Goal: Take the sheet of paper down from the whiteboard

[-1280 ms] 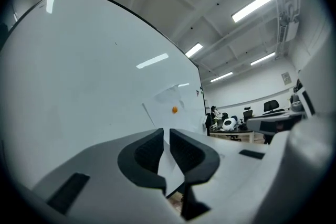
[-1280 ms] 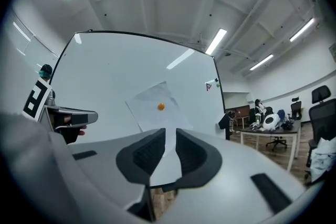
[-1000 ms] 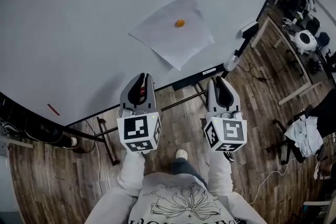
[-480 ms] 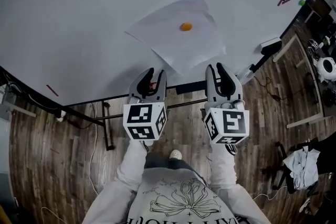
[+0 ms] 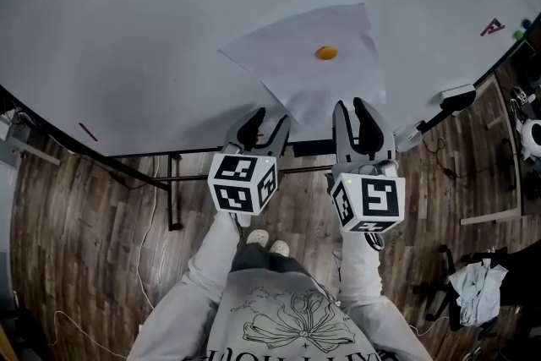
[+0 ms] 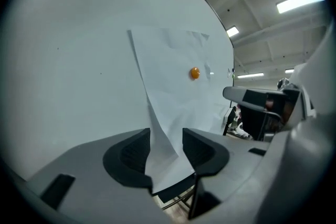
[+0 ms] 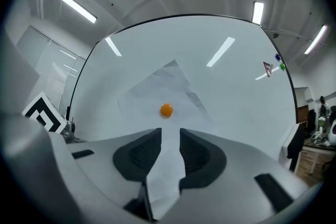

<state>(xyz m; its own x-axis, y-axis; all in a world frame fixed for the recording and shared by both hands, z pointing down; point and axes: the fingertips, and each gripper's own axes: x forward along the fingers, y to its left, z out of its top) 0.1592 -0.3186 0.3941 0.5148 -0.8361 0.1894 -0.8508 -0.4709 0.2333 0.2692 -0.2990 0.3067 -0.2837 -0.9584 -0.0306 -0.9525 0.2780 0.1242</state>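
Opening left tool (image 5: 266,119) astride paper sheet (image 5: 300,68)

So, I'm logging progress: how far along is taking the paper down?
Done: only the approach. The paper hangs on the whiteboard under the magnet. In hand: left gripper and right gripper sit at its lower edge, jaws opening, paper between them but unpinched. To do: close on it, pull it free of the magnet.

Whiteboard (image 7: 236,107) is looking smooth and glossy, carrying bright streak reflections. Sheet of paper (image 5: 296,55) is showing matt, creased. Floor (image 5: 84,266) is reading as wood planks, low sheen.
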